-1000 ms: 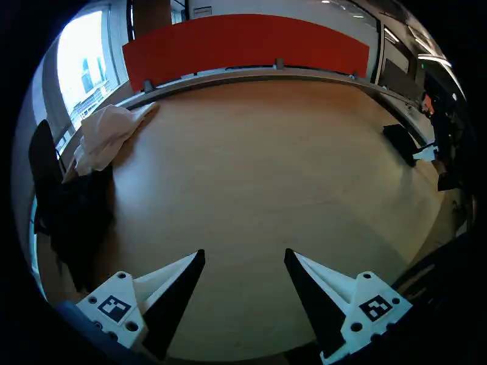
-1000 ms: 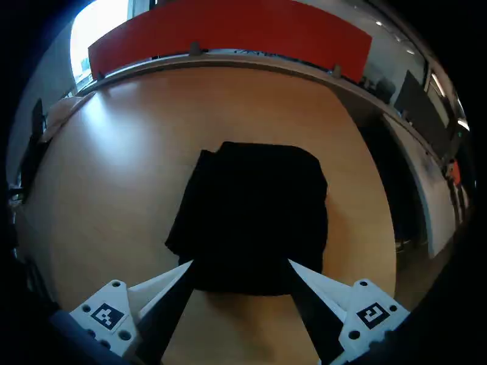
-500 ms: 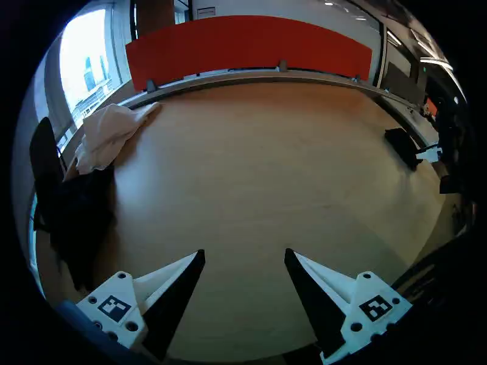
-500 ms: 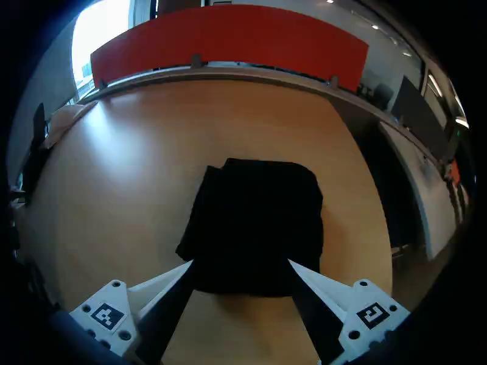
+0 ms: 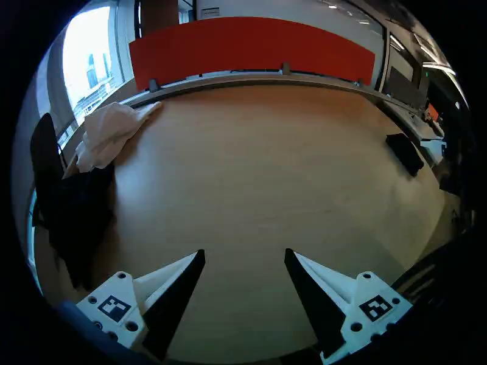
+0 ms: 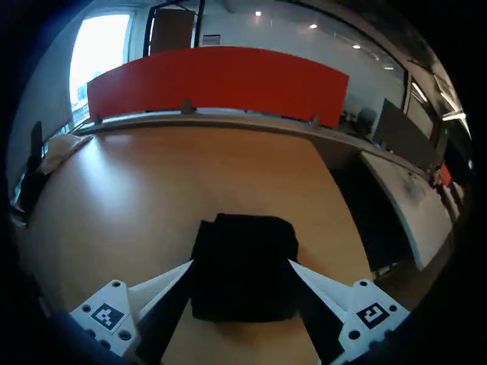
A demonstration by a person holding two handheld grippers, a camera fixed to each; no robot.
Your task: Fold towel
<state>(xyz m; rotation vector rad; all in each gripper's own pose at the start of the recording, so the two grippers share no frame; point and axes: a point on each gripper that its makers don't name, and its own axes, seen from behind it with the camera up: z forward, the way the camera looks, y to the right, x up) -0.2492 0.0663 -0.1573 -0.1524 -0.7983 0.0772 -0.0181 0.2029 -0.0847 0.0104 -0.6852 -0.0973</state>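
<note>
- The right gripper (image 6: 240,263) has lifted and drawn back; the black towel (image 6: 246,280) now looks smaller and lower in the right gripper view, with more of the table (image 6: 140,182) showing beyond it
- Its fingers are spread and grip nothing; the towel lies flat as a compact folded square, near the table's right edge
- The left gripper (image 5: 243,250) hangs as before over bare wood, fingers spread and empty; the white cloth (image 5: 106,134) stays in the far corner
- The fold appears done; this looks like a retreat after release

No legible text, brand or number, black-and-white square coded markers (image 5: 114,308) on the finger mounts of the left tool (image 5: 243,250) and right tool (image 6: 240,262), white wall plaque (image 6: 210,39) too small to read
</note>
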